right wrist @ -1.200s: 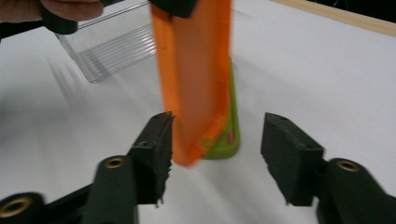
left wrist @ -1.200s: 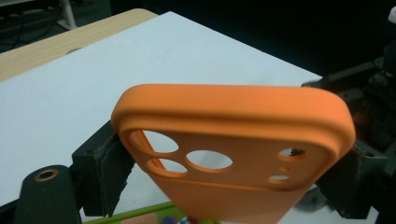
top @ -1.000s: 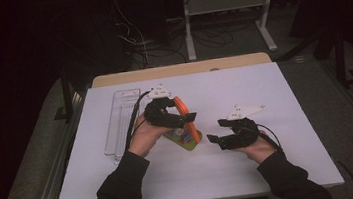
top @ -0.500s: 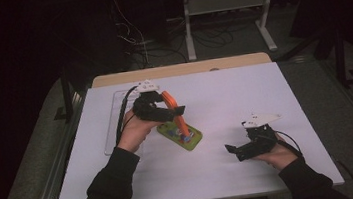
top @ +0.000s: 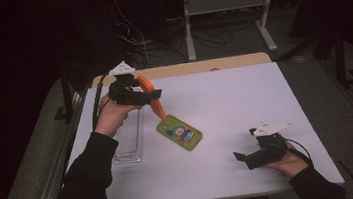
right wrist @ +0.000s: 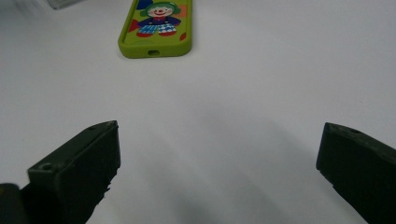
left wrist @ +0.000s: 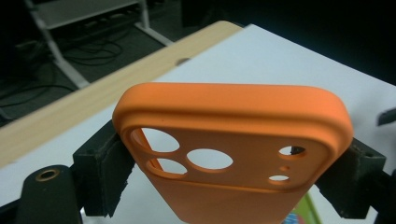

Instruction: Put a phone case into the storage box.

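Note:
An orange phone case (top: 160,111) with camera cutouts hangs tilted above the white table, back left of centre. My left gripper (top: 150,96) is shut on it; in the left gripper view both jaws press the sides of the orange case (left wrist: 233,116). A green phone case (top: 180,133) printed with a clown lies flat near the middle of the table. My right gripper (top: 246,159) rests low at the front right, apart from the green case (right wrist: 156,28). Its jaws have just been opening and stand open (right wrist: 219,168) with nothing between them.
A clear plastic tray (top: 127,138) lies along the table's left side, under the left forearm. The white table top (top: 264,94) ends in a wooden strip (top: 201,66) at the back. Cables and a metal rack (top: 224,3) stand on the dark floor beyond.
The left gripper has lifted the orange case up and back-left, away from the green case. The right gripper has opened and drawn back to the front right.

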`<state>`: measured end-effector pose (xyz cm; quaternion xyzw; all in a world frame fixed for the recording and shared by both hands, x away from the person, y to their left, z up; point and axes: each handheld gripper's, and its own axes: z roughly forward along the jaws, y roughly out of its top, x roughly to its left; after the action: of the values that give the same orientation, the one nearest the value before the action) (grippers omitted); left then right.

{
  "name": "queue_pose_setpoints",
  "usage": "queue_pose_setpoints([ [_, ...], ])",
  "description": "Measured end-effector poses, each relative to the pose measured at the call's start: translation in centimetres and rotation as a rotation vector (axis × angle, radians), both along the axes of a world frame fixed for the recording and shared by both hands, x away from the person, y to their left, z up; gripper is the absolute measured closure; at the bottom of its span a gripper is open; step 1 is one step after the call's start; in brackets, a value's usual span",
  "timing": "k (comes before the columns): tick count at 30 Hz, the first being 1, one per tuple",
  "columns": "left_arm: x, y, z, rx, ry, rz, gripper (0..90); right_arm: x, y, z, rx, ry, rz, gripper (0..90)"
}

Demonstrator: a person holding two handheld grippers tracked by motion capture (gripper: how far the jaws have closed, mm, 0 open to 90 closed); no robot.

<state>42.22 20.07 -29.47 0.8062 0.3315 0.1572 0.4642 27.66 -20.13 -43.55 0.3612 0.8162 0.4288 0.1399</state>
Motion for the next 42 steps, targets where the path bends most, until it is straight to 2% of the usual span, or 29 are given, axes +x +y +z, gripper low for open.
queue_pose_setpoints([
  [3,0.4,1.0,0.8,0.004,-0.015,0.03,15.4,0.0,0.1,0.0,0.015,-0.003,0.0,0.0],
  [6,0.7,1.7,1.2,0.007,-0.022,0.049,15.4,0.0,0.4,-0.1,0.011,-0.019,0.013,0.0],
  [9,1.3,2.5,1.8,0.032,-0.042,0.068,15.4,0.0,0.5,-0.1,0.01,-0.015,0.015,0.0],
  [12,1.8,3.3,2.6,0.029,-0.053,0.099,15.4,0.0,0.4,-0.1,0.011,-0.018,0.011,0.0],
  [15,2.1,3.5,2.8,0.033,-0.062,0.108,15.4,0.1,0.4,-0.1,0.011,-0.015,0.009,0.0],
  [19,2.9,4.3,3.0,0.056,-0.061,0.155,15.4,0.0,0.5,-0.1,0.007,-0.008,0.011,0.0],
  [22,3.3,4.7,2.8,0.065,-0.062,0.176,15.4,0.0,0.5,-0.1,0.007,-0.007,0.01,0.0],
  [23,3.7,5.0,2.6,0.07,-0.053,0.208,15.4,0.0,0.5,-0.1,0.006,-0.007,0.011,0.0],
  [24,3.9,5.1,2.4,0.089,-0.056,0.223,15.4,0.0,0.5,-0.1,0.006,-0.007,0.01,0.0],
  [25,3.9,5.1,2.4,0.089,-0.056,0.223,15.4,0.0,0.5,-0.1,0.006,-0.007,0.01,0.0],
  [27,4.4,5.4,2.1,0.102,-0.045,0.256,15.4,0.1,0.5,-0.1,0.005,-0.008,0.01,0.0],
  [28,4.8,5.7,1.7,0.108,-0.036,0.289,15.4,0.1,0.5,-0.1,0.004,-0.01,0.011,0.0],
  [31,5.2,5.9,1.3,0.104,-0.019,0.309,15.3,0.1,0.5,-0.2,0.003,-0.012,0.011,0.0],
  [35,5.9,5.9,0.5,0.121,0.0,0.343,15.3,0.1,0.5,-0.2,0.003,-0.011,0.011,0.0],
  [36,6.2,5.8,0.0,0.141,0.003,0.36,15.3,0.1,0.5,-0.2,0.003,-0.01,0.01,0.0],
  [42,7.1,5.6,-1.4,0.154,0.04,0.405,15.2,0.1,0.4,-0.2,0.003,-0.01,0.011,0.0],
])
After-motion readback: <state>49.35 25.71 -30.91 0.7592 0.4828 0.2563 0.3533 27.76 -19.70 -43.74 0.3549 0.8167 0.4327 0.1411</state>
